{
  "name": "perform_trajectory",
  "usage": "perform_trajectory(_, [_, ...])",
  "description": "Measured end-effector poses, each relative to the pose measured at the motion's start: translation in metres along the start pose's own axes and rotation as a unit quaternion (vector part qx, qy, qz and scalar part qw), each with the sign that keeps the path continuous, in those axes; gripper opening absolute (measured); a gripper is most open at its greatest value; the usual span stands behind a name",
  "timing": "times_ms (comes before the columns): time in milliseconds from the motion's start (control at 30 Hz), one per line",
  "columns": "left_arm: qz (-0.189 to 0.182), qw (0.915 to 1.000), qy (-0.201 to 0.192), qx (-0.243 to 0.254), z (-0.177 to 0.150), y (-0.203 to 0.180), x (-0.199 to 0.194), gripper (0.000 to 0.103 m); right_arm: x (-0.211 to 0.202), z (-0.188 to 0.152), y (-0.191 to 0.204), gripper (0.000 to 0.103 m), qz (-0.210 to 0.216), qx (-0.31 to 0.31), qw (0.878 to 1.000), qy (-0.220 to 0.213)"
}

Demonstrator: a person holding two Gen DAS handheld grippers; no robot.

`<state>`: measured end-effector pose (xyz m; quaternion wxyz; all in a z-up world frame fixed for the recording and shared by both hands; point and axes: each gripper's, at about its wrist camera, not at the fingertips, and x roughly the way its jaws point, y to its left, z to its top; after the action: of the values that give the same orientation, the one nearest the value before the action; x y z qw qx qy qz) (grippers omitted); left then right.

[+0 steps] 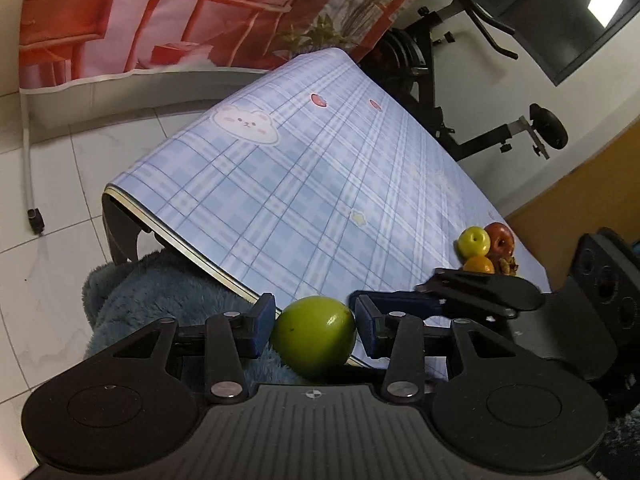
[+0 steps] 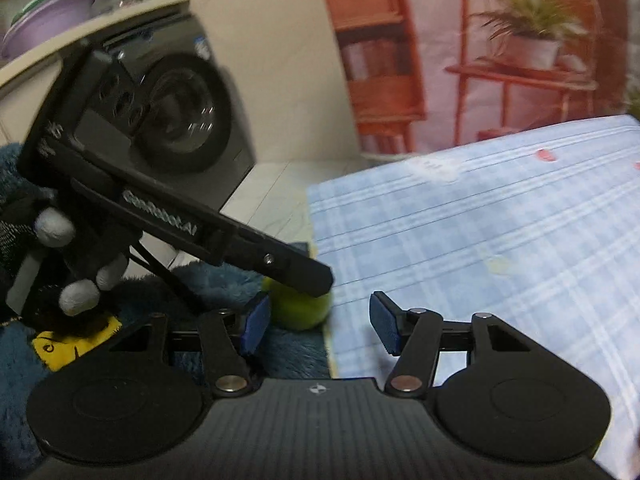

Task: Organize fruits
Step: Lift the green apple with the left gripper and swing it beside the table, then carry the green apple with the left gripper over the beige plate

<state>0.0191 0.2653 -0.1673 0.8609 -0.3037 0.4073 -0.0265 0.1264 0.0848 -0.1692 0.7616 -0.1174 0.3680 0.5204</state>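
Left gripper point(image 1: 315, 326) fingers clamped on smooth round green fruit point(image 1: 314, 334), right gripper point(image 2: 316, 326) fingers apart, empty; probably carrying it right toward the fruit pile point(image 1: 486, 246) on blue plaid tabletop point(image 1: 300, 184)

**A lived-in home, part laundry corner, part gym**

A front-loading washing machine point(image 2: 188, 116) stands against the wall with plastic basins point(image 2: 52, 20) stacked above it. An exercise bike point(image 1: 460, 92) sits on the white tiled floor point(image 1: 48, 280). A printed wall hanging point(image 1: 192, 12) shows shelves and plants, and a bear-patterned plaid cloth point(image 1: 312, 184) covers the counter.

White tile floor point(image 1: 52, 280), washing machine point(image 2: 180, 120), exercise bike point(image 1: 440, 80).
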Motion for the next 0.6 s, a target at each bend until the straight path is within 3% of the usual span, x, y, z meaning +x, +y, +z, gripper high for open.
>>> perform_trajectory(333, [-0.025,0.9995,0.014,-0.011,-0.006,0.005,0.002,0.047,0.011,-0.004,-0.006,0.049,0.014,0.027,1.0,0.009])
perform_trajectory(600, [-0.024,0.9996,0.01,0.007,-0.002,-0.01,0.009,0.049,-0.001,-0.011,-0.012,0.048,0.008,0.065,0.998,-0.018])
